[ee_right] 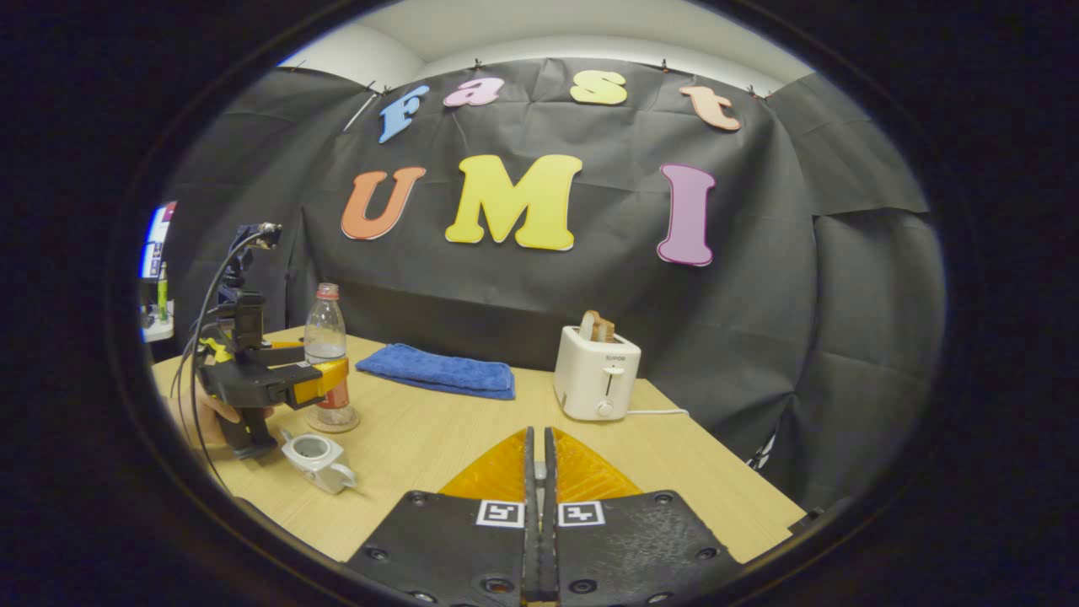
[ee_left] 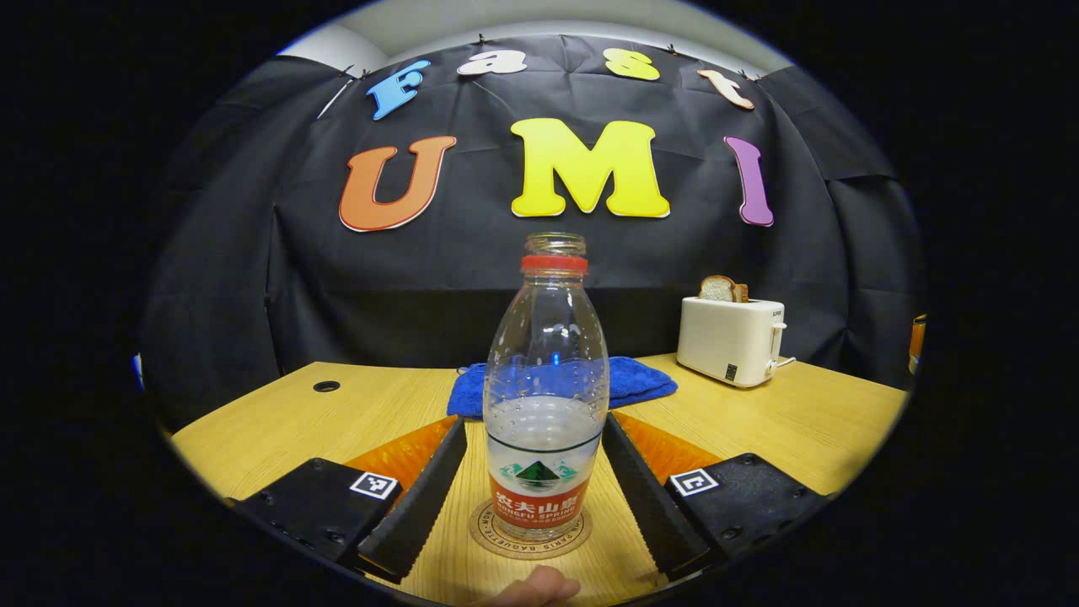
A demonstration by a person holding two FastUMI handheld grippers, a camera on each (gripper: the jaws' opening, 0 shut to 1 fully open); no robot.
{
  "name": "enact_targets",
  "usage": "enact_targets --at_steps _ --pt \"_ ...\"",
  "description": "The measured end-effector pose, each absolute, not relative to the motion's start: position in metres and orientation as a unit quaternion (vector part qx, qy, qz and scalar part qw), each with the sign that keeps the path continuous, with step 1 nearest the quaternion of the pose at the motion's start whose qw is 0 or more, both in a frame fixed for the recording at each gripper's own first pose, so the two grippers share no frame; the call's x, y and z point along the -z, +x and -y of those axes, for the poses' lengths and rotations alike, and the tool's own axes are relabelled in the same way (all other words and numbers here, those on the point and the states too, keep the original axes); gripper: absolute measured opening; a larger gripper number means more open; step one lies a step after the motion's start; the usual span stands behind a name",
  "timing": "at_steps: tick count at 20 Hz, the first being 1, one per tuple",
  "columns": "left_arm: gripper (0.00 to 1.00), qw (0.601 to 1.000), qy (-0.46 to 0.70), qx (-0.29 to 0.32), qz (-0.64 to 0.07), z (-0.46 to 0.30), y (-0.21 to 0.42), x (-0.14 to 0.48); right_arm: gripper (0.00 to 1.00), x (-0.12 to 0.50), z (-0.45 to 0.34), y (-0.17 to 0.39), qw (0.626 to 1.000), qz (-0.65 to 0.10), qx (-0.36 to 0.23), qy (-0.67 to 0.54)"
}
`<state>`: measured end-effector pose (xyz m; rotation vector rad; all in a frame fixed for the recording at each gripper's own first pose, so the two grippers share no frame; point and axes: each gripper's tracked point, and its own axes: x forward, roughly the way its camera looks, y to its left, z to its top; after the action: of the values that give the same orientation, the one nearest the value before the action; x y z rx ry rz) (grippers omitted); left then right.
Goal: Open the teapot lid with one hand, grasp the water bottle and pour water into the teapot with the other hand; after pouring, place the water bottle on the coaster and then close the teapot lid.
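In the left gripper view, a fingertip of the person's hand pokes in at 6 o'clock, cut off by the edge. Just beyond it the left gripper points level over the light wooden table, its jaws spread wide on either side of the clear plastic water bottle with a red neck ring and an orange label band. A thin gap shows between each finger and the bottle wall, so the grip is released rather than pressing. The bottle stands upright on the round cork coaster, uncapped and about half full. Behind it, at 12 o'clock, lies the folded blue towel, partly hidden by the bottle. Toward 2 o'clock sits the white two-slot toaster with a slice of bread poking out.

In the right gripper view, the right gripper is at 6 o'clock, level over the table, with its fingers pressed flat together on nothing. At 9 o'clock the small white ceramic teapot sits on the table, its top open; the lid cannot be made out. Just behind it the left gripper is seen side-on, held by a hand mostly hidden behind the gripper body, with cables looping up from it. Its fingers flank the bottle on the coaster.
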<state>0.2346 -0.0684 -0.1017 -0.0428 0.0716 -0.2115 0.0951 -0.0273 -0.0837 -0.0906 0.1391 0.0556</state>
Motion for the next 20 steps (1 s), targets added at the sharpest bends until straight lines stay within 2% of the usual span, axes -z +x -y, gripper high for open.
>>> enact_targets --at_steps 5,10,12,14,17,20 --pt "1.00 0.993 -0.023 0.114 -0.020 0.071 0.216 0.080 0.00 0.083 0.027 0.095 0.996 -0.068 -0.027 -0.045" --pt "1.00 0.996 -0.022 0.090 0.003 0.061 0.179 0.050 0.00 0.083 0.017 0.092 0.996 -0.066 -0.034 -0.049" --pt "1.00 0.998 -0.017 0.062 0.008 0.044 0.160 0.041 0.00 0.081 0.009 0.090 0.996 -0.061 -0.040 -0.054" --pt "1.00 1.000 -0.014 0.023 0.012 0.022 0.139 0.034 0.00 0.081 -0.001 0.088 0.995 -0.057 -0.050 -0.060" --pt "1.00 1.000 0.003 -0.001 0.007 0.001 0.104 0.029 0.00 0.091 -0.022 0.089 0.994 -0.067 -0.077 -0.045" --pt "1.00 1.000 0.001 0.009 0.001 -0.012 0.073 0.025 0.00 0.098 -0.052 0.091 0.990 -0.073 -0.117 -0.012"
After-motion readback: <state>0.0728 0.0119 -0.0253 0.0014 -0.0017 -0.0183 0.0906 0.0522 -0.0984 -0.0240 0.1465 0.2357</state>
